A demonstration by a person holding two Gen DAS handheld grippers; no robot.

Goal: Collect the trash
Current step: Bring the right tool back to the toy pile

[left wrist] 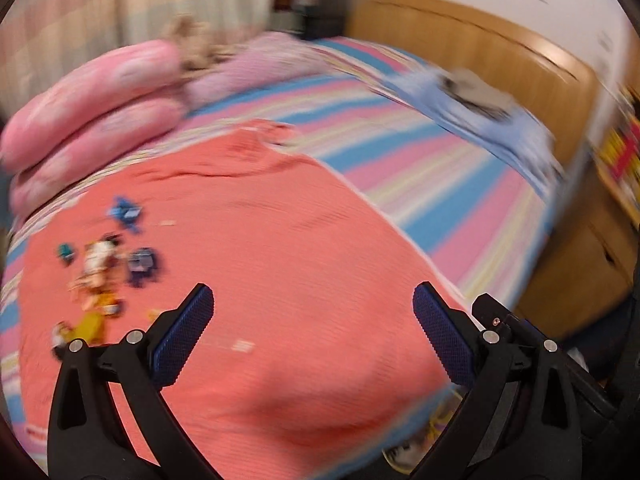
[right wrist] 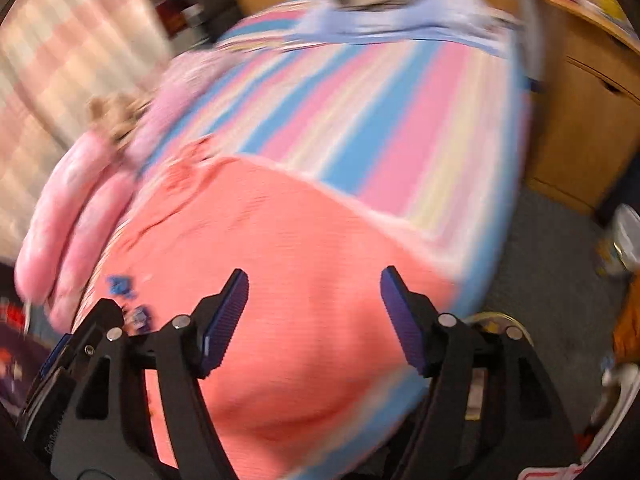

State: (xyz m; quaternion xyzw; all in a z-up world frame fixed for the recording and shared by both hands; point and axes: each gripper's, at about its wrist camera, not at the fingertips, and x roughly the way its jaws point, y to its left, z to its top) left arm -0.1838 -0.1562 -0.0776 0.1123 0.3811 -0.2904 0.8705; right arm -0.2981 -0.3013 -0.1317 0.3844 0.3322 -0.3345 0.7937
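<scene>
Small scraps of trash lie on a salmon-pink cloth (left wrist: 280, 248) spread over the bed: blue wrappers (left wrist: 125, 211), a dark wrapper (left wrist: 142, 265), a white and orange piece (left wrist: 98, 268) and a yellow one (left wrist: 89, 326). My left gripper (left wrist: 313, 300) hangs open over the cloth, to the right of the scraps, with nothing between its fingers. In the right wrist view my right gripper (right wrist: 314, 280) is open too, above the same cloth (right wrist: 300, 280). Blue scraps (right wrist: 120, 284) show at its far left. Both views are motion-blurred.
The bed has a pink, blue and yellow striped sheet (left wrist: 420, 152), pink pillows (left wrist: 92, 108) at its left, a pale blue cloth (left wrist: 480, 120) near the wooden headboard (left wrist: 500, 52). A wooden cabinet (right wrist: 580, 120) and grey floor (right wrist: 552, 272) lie to the right.
</scene>
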